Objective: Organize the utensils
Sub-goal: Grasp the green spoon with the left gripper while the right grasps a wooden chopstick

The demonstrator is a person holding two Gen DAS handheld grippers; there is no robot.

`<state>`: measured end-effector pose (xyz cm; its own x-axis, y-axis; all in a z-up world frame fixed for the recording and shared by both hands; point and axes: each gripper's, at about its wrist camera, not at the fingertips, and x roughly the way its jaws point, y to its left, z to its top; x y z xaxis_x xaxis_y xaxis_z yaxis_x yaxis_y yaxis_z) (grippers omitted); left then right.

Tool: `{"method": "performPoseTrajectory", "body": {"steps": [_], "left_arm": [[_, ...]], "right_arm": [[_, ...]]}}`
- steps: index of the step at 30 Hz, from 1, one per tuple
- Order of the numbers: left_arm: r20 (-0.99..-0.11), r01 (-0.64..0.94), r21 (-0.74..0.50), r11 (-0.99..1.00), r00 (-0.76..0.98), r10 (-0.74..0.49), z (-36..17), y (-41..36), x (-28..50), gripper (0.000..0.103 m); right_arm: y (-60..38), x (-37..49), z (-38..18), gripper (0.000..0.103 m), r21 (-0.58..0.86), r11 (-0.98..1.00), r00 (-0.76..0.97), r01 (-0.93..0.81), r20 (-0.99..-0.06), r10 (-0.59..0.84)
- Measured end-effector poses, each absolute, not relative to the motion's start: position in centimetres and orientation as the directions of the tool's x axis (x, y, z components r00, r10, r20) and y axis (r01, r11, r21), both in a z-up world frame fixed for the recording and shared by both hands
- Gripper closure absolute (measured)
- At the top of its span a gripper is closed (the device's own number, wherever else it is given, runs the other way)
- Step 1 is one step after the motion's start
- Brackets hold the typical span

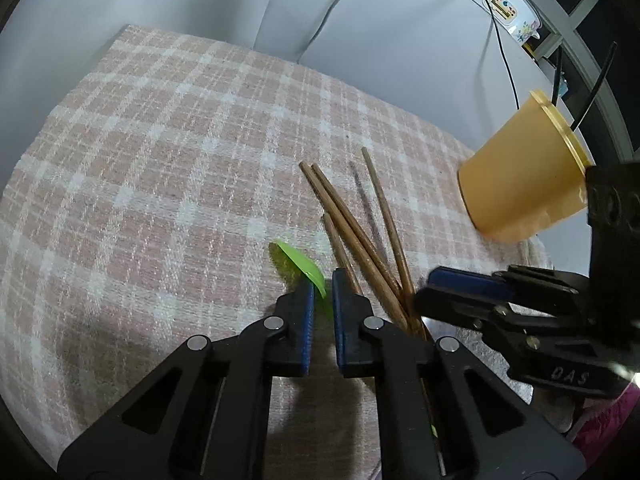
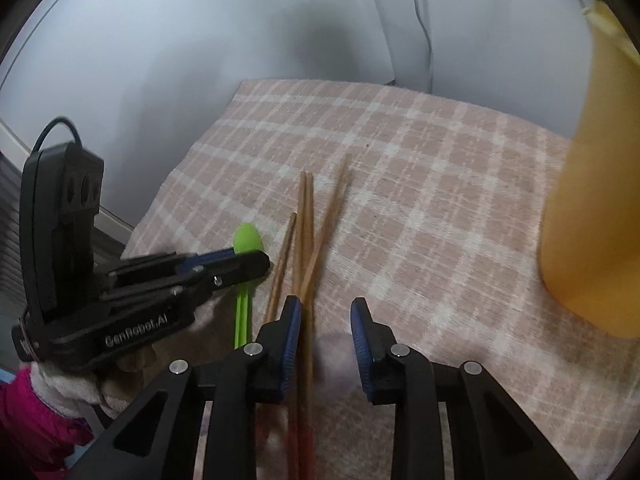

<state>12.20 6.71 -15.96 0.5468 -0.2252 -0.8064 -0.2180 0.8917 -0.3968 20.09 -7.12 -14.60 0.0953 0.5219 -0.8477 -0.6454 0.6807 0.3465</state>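
Observation:
A green plastic spoon lies on the pink checked cloth. My left gripper is shut on the spoon just behind its bowl. From the right wrist view the same left gripper pinches the spoon from the left. Several wooden chopsticks lie fanned out beside it. My right gripper stands open over the chopsticks, which run between its fingers close to the left pad. An orange cup holding black utensils stands at the right.
The cloth covers a small surface in front of grey cushions. A black cable and flower-printed boxes lie at the far right. A gloved hand with a pink sleeve holds the left gripper. The orange cup looms close on the right.

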Motion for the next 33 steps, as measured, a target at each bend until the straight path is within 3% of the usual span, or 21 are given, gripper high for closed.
{"method": "performPoseTrajectory", "body": {"steps": [5, 10, 16, 17, 33], "left_arm": [[-0.805, -0.209, -0.392, 0.896, 0.549, -0.224, -15.9, 6.6, 12.0, 0.096], [-0.801, -0.214, -0.402, 0.890, 0.553, -0.229, -15.8, 6.5, 11.9, 0.097], [-0.789, -0.220, -0.425, 0.878, 0.566, -0.240, -15.6, 6.6, 11.6, 0.098], [-0.787, -0.219, -0.427, 0.877, 0.568, -0.241, -15.5, 6.7, 11.5, 0.102], [-0.761, -0.215, -0.448, 0.868, 0.601, -0.244, -13.9, 7.9, 10.7, 0.103]], "right_arm": [[-5.5, 20.8, -15.1, 0.079, 0.340, 0.695, 0.096, -0.633, -0.857, 0.507], [-5.3, 21.4, -15.2, 0.095, 0.355, 0.718, 0.104, -0.599, -0.855, 0.509], [-5.9, 21.1, -14.1, 0.095, 0.342, 0.723, 0.135, -0.600, -0.847, 0.513], [-6.1, 21.0, -13.8, 0.098, 0.346, 0.720, 0.138, -0.601, -0.843, 0.520], [-8.6, 17.9, -9.3, 0.100, 0.304, 0.702, 0.223, -0.645, -0.803, 0.553]]}}
